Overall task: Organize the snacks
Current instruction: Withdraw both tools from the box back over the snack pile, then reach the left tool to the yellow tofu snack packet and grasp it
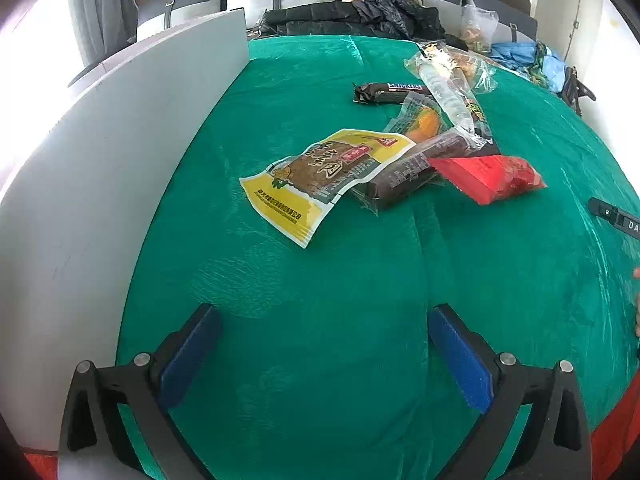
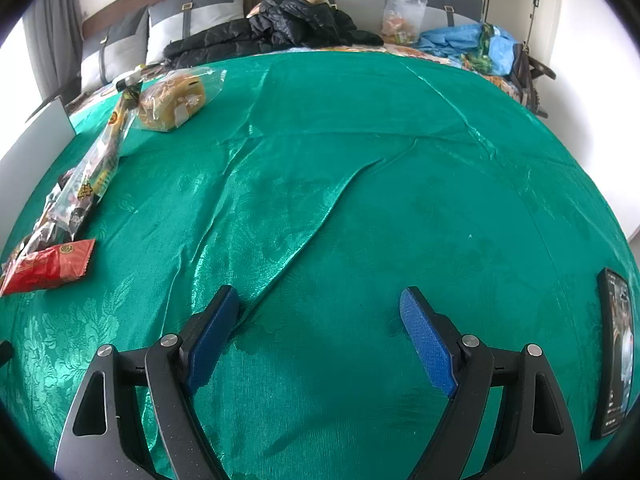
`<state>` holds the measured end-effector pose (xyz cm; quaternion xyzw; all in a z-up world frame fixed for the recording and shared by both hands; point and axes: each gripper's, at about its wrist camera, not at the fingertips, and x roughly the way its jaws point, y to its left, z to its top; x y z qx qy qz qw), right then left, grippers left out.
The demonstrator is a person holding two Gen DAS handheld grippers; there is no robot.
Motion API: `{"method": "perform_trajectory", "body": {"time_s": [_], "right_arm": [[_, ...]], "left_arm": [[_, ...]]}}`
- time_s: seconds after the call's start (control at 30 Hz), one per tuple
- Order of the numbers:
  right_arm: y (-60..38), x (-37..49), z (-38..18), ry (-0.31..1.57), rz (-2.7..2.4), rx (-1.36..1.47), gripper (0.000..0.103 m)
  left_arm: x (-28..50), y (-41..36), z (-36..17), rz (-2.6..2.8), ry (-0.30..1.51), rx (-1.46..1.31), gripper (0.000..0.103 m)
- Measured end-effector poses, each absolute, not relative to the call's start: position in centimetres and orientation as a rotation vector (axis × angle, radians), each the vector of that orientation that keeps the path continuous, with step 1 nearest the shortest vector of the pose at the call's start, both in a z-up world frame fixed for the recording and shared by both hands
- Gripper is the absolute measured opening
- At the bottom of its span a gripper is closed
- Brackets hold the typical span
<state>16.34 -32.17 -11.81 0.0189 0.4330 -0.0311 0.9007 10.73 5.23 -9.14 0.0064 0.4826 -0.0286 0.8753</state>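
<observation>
In the left wrist view a pile of snacks lies on the green cloth (image 1: 320, 280): a yellow packet (image 1: 316, 180), a dark brown bar (image 1: 408, 172), a red packet (image 1: 488, 178), a Snickers bar (image 1: 390, 92), an orange snack (image 1: 424, 120) and a long clear bag (image 1: 452, 84). My left gripper (image 1: 324, 316) is open and empty, short of the pile. In the right wrist view the red packet (image 2: 48, 266), the long bag (image 2: 96, 164) and a bagged bread (image 2: 172, 100) lie at the left. My right gripper (image 2: 320, 300) is open and empty over bare cloth.
A white box wall (image 1: 120, 160) stands along the left of the cloth. A phone (image 2: 616, 352) lies at the right edge. A black jacket (image 2: 280, 28), a clear bag (image 2: 402, 16) and blue fabric (image 2: 468, 42) lie at the back by grey cushions.
</observation>
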Motion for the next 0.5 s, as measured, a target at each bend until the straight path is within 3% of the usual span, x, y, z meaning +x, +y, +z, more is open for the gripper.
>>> {"method": "perform_trajectory", "body": {"time_s": [0.5], "right_arm": [[-32.15, 16.32, -11.78, 0.896, -0.064, 0.039, 0.085]], "left_arm": [[10.75, 5.16, -9.21, -0.089, 0.997, 0.035, 0.103]]}}
